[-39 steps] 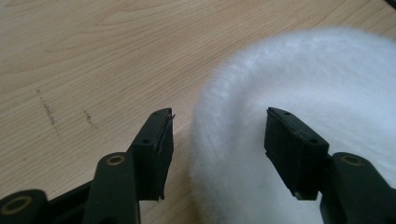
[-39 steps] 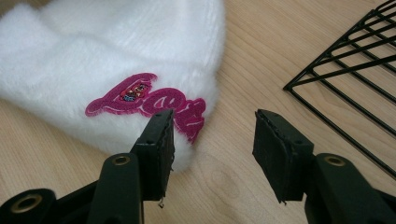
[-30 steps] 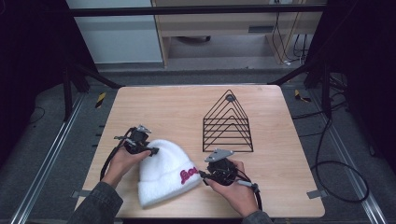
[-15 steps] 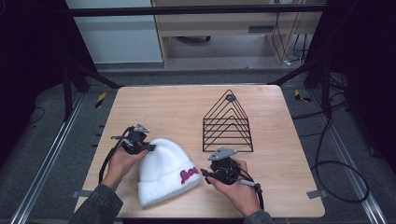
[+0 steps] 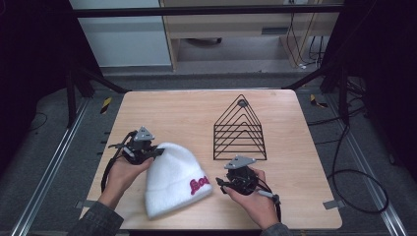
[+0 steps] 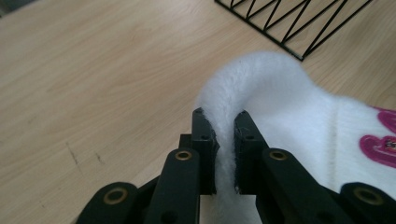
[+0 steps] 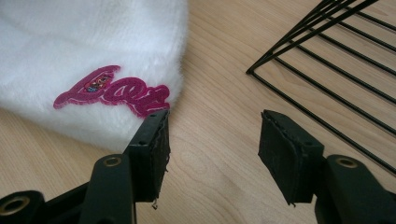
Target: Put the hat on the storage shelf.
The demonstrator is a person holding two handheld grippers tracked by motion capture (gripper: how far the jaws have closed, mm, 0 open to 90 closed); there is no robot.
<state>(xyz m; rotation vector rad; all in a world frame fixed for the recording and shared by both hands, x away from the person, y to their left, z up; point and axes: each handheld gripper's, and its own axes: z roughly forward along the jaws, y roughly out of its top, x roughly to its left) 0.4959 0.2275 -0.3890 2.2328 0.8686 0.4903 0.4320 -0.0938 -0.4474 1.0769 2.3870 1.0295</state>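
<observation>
Against the high view of a second ago little has changed: the left gripper (image 5: pixel 156 150) has stayed at the top edge of the white hat (image 5: pixel 174 179), and the right gripper (image 5: pixel 220 183) has stayed just off the hat's embroidered side, shifted only slightly.

In the left gripper view the left gripper (image 6: pixel 226 135) has its jaws narrow, pinching a fold of the hat (image 6: pixel 285 107) between the pads. The fleecy fabric rises out of the gap, arches over the right-hand pad and spreads away to that side, where part of the pink lettering (image 6: pixel 380 144) is cut off by the edge of the view.

In the right gripper view the right gripper (image 7: pixel 212 135) has its jaws wide apart with bare table (image 7: pixel 215 107) between them. The hat (image 7: pixel 88 46) lies just beyond and beside the left-hand pad, its pink lettering (image 7: pixel 114 93) close to that pad's tip; whether the pad touches the fabric is hard to tell. The black wire rack (image 7: pixel 327 70) lies beyond the right-hand pad, apart from it.

In the high view the person's left hand (image 5: pixel 120 174) and right hand (image 5: pixel 253 199) cover much of each gripper, and the rack (image 5: pixel 239 129) stands just beyond the right gripper.
</observation>
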